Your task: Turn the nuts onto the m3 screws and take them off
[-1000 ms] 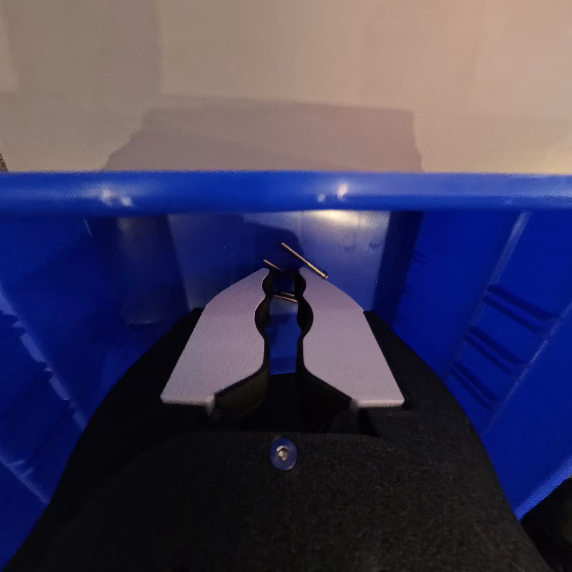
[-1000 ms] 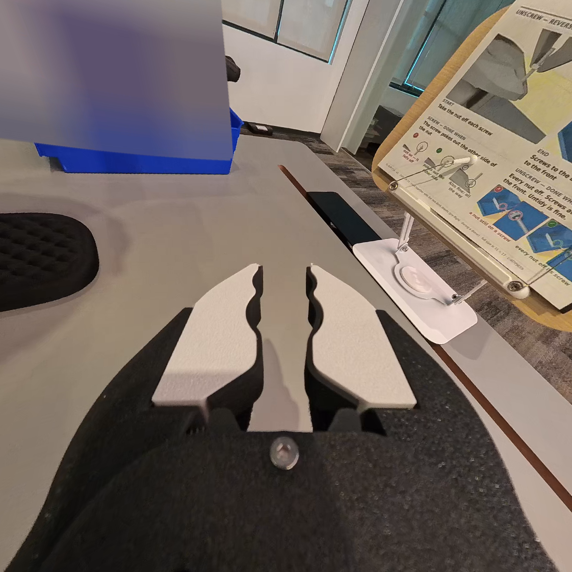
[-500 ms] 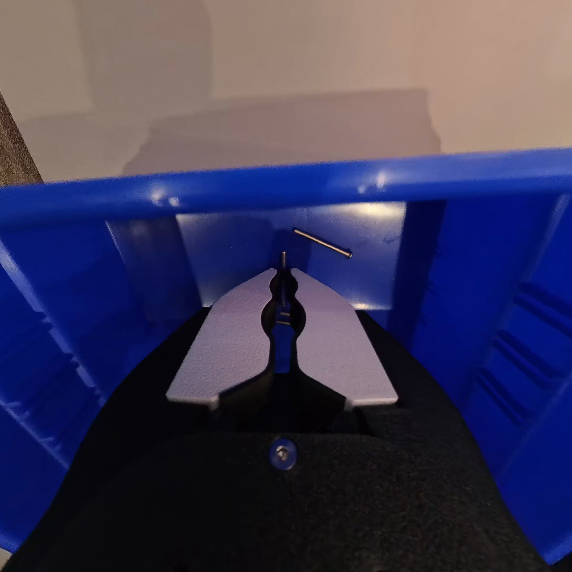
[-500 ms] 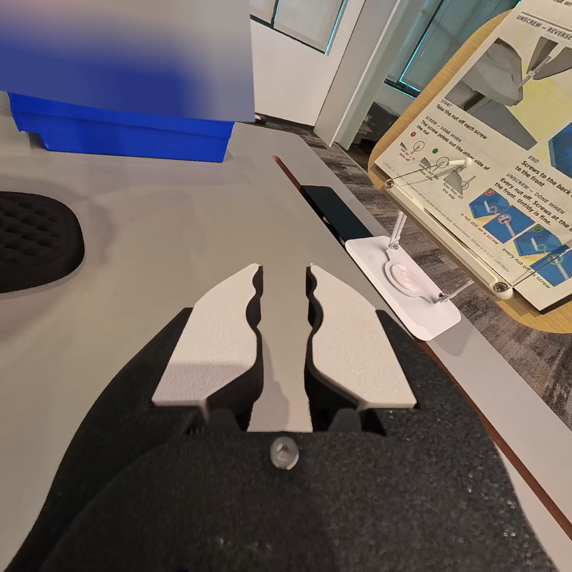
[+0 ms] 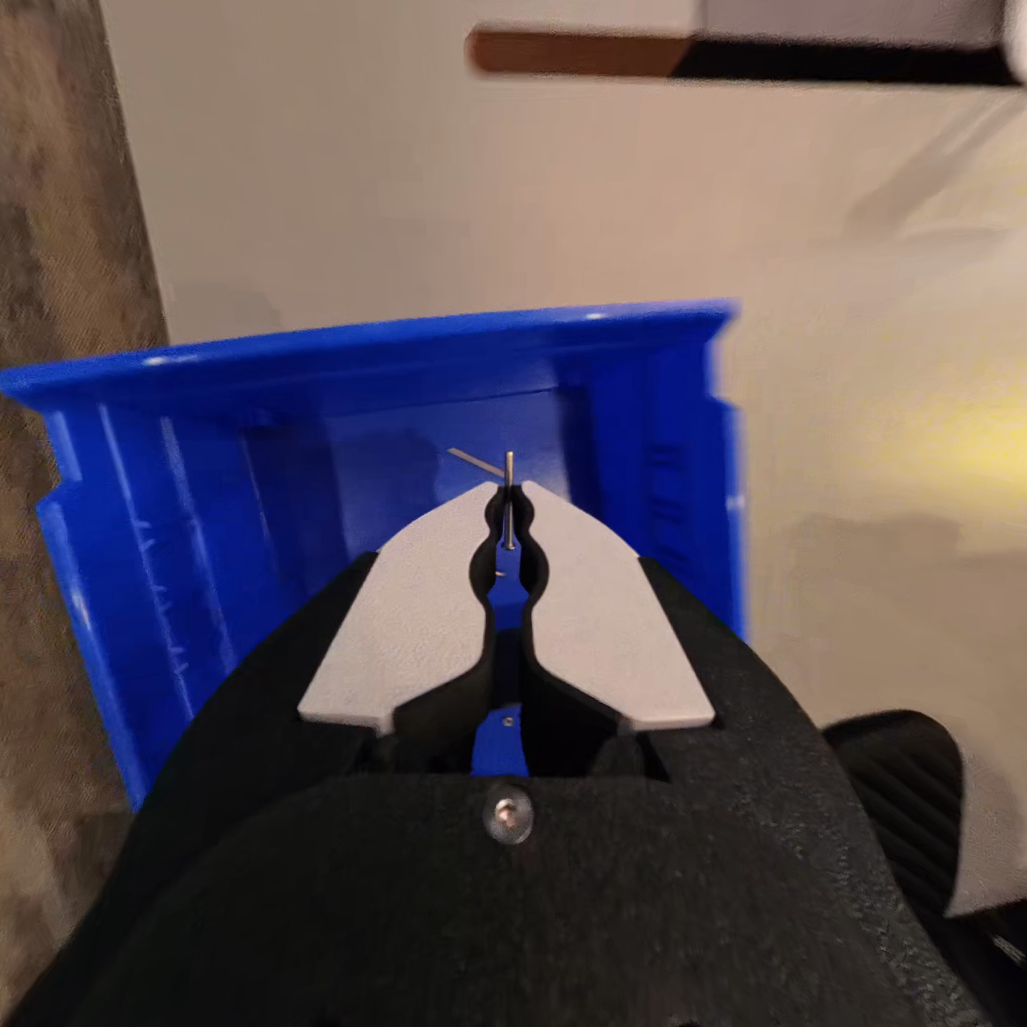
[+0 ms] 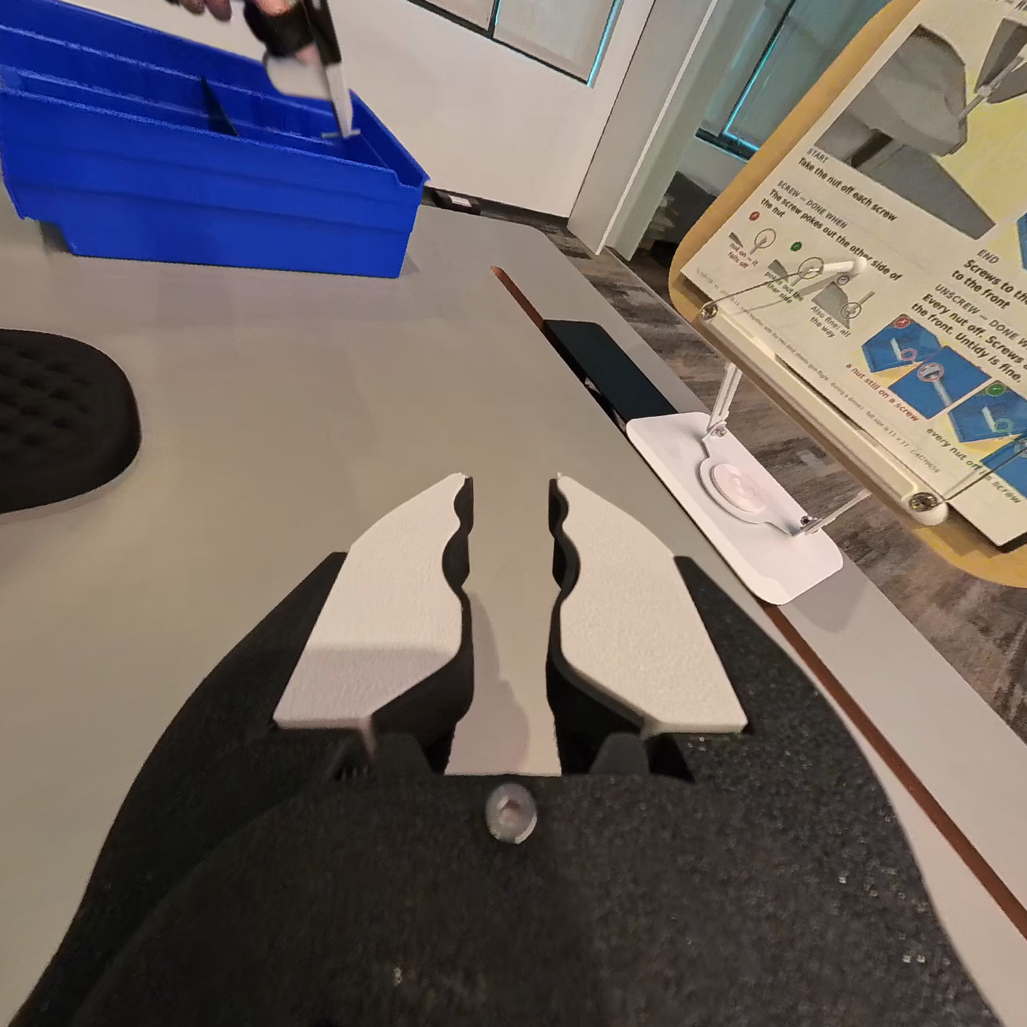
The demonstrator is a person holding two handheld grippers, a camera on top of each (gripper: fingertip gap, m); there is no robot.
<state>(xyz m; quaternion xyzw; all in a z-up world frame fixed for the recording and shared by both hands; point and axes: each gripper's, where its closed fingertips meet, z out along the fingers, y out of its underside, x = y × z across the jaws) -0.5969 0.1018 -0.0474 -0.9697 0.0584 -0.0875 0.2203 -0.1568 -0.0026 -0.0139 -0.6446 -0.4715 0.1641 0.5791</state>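
My left gripper (image 5: 508, 486) is shut on a thin m3 screw (image 5: 508, 517), which stands upright between the tips. It hangs above the blue bin (image 5: 389, 344). A second screw (image 5: 471, 460) lies on the bin floor beyond the tips, and a small nut (image 5: 507, 721) lies on the floor below the jaws. In the right wrist view the left gripper (image 6: 340, 125) shows far off over the same bin (image 6: 222, 222), with the screw (image 6: 339, 135) at its tip. My right gripper (image 6: 511, 480) is open and empty, low over the grey table (image 6: 333, 389).
A black foam pad (image 6: 55, 417) lies at the left of the table and also shows in the left wrist view (image 5: 900, 789). An instruction board (image 6: 889, 278) on a white stand base (image 6: 733, 500) sits at the table's right edge. The bin has a black divider (image 6: 217, 114). My hands' fingertips stand some 45 cm from each other.
My left gripper has shut on one screw inside the bin and risen with it, so the bin now looks smaller and lower. My right gripper stays open and has shifted slightly.
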